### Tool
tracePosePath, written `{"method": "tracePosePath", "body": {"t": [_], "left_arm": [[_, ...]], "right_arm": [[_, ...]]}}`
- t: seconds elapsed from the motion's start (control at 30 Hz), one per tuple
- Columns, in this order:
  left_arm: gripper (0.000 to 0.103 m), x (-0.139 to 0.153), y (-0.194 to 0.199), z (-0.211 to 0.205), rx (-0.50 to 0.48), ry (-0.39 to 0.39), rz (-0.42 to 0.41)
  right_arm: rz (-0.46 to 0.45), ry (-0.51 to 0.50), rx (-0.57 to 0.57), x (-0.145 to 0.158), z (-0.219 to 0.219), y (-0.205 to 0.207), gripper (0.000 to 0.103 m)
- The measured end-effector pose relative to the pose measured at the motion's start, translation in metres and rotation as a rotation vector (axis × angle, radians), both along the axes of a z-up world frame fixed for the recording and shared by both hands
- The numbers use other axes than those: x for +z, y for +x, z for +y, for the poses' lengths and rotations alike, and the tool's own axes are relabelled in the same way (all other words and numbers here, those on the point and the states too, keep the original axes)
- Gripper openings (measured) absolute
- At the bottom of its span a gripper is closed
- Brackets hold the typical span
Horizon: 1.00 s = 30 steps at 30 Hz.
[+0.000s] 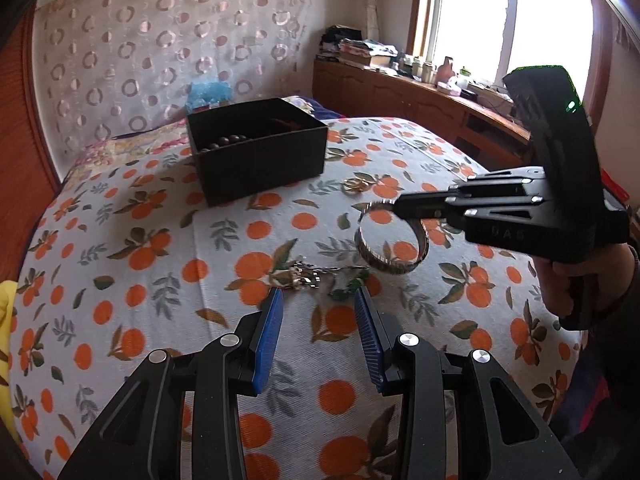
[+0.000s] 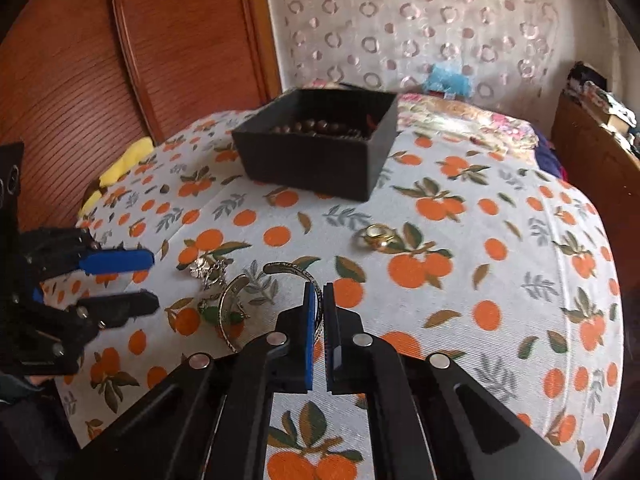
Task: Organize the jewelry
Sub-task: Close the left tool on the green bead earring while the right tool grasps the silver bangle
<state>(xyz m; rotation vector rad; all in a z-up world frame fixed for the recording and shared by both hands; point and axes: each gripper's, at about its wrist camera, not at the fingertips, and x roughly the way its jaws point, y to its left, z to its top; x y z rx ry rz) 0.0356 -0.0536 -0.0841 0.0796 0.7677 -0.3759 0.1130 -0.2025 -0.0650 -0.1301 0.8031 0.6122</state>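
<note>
My right tongs (image 2: pixel 319 292) are pinched on the rim of the silver cuff bangle (image 1: pixel 390 240), which is tilted up off the bedspread (image 1: pixel 160 280). Left tongs (image 1: pixel 319 300) are partly open and holding nothing, with the silver charm chain (image 1: pixel 304 274) and green beads (image 1: pixel 348 286) just ahead of their tips. Gold rings (image 2: pixel 376 237) lie ahead-right of the right tongs. The black box (image 2: pixel 320 152) sits farther ahead, dark beads (image 2: pixel 316 125) inside, open bedspread between it and both tongs. The bed edge drops off far right.
</note>
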Motion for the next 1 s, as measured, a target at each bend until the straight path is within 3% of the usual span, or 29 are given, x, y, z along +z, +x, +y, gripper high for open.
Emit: {"method": "tracePosePath", "body": {"t": [0.3,0.73,0.8,0.87,1.0], "left_arm": [[0.035,-0.006,0.008,-0.025,-0.053,0.037,0.011],[0.033,-0.012,0.020,-0.042,-0.086,0.092,0.023],[0.032,-0.015,0.020,-0.043,-0.090,0.097,0.032],[0.024,-0.018,0.020,-0.044,-0.096,0.102,0.045],[0.023,-0.020,0.022,-0.045,-0.102,0.105,0.055]], "right_arm": [[-0.039,0.014,-0.043,0.009,-0.021,-0.013,0.004],[-0.011,0.032,-0.063,-0.001,-0.038,-0.016,0.005],[-0.011,0.032,-0.063,-0.002,-0.038,-0.015,0.005],[-0.009,0.031,-0.061,-0.003,-0.039,-0.015,0.005],[-0.006,0.032,-0.060,-0.003,-0.037,-0.015,0.005]]}}
